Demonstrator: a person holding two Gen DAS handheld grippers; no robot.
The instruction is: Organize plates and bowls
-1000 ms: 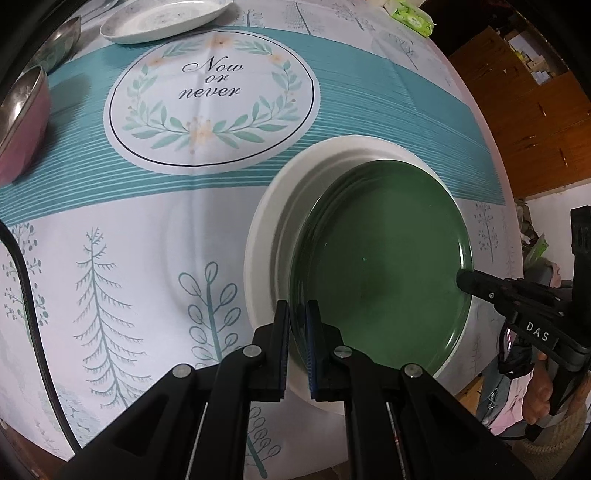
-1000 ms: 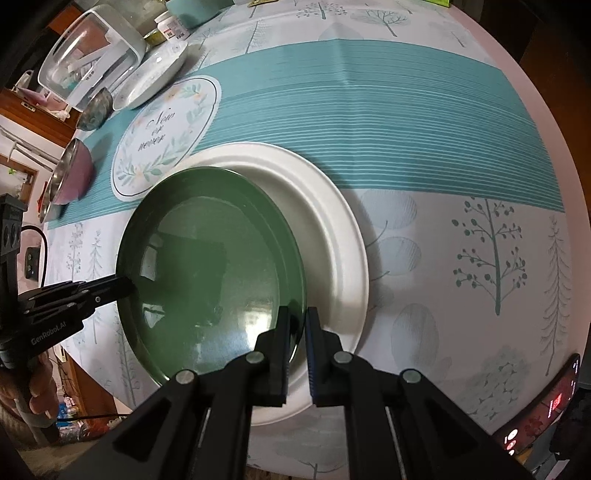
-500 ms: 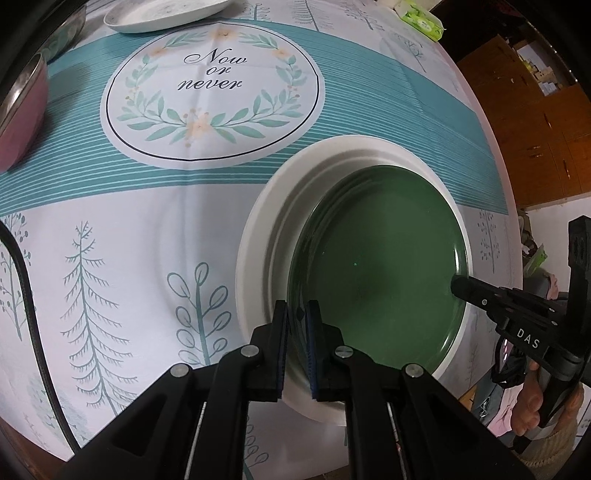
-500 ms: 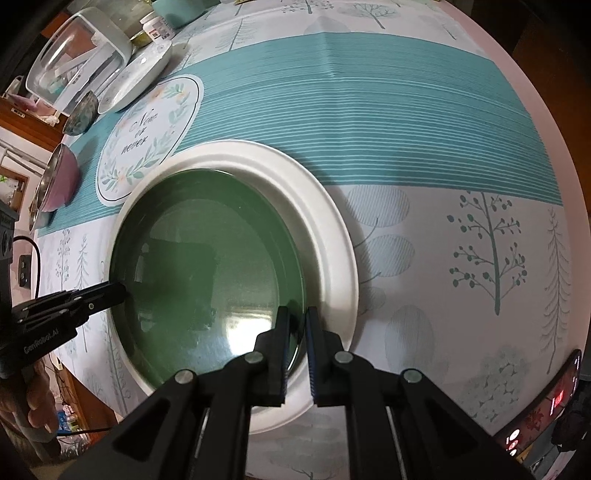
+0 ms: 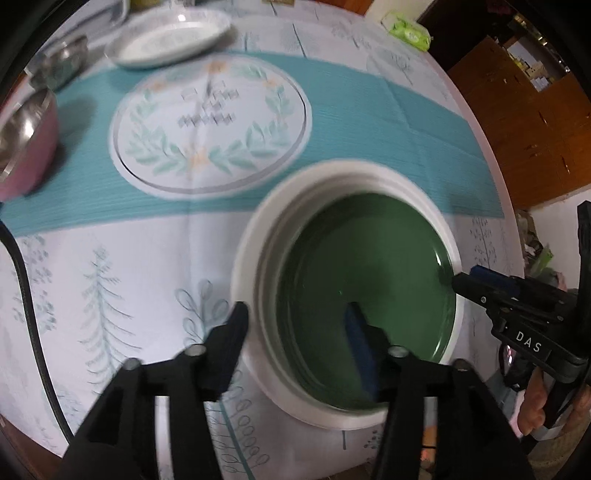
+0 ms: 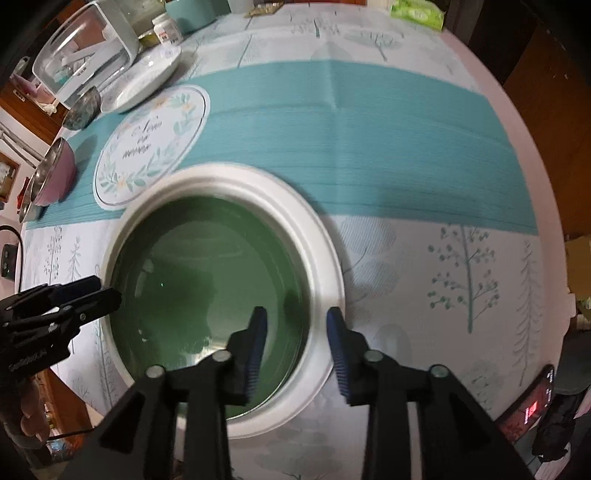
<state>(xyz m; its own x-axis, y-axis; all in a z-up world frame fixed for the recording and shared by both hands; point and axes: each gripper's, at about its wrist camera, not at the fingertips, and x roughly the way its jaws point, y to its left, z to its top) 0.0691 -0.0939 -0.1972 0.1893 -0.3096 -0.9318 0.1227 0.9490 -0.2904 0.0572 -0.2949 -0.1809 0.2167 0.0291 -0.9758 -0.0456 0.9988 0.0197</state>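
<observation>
Surface (image 6: pixel 406 155): round, under a cloth printed with pale trees, a teal band and 1 wreath medallion (image 5: pixel 210 125).

White plate (image 6: pixel 325 258): landmark; sat at the near edge of the surface, just in front of the teal band.

Green plate (image 6: pixel 207 280): nested inside the white plate, lying flat, its rim within the white rim on every side.

Patterned plate (image 5: pixel 166 40): well beyond the white plate, past the medallion.

Pink bowl (image 6: pixel 55 173): steel-lined, well apart from the white plate at the far-left edge; 1 smaller metal bowl (image 6: pixel 81 109) beyond it.

Left gripper (image 5: pixel 295 328): jaws had just been opening; they stood wide apart, straddling the near rims of both plates, pads clear of them.

Right gripper (image 6: pixel 295 328): jaws had just been opening; they stood apart, the green plate's rim between them, untouched.

Green packet (image 6: pixel 417 13): far edge, well beyond the white plate.
</observation>
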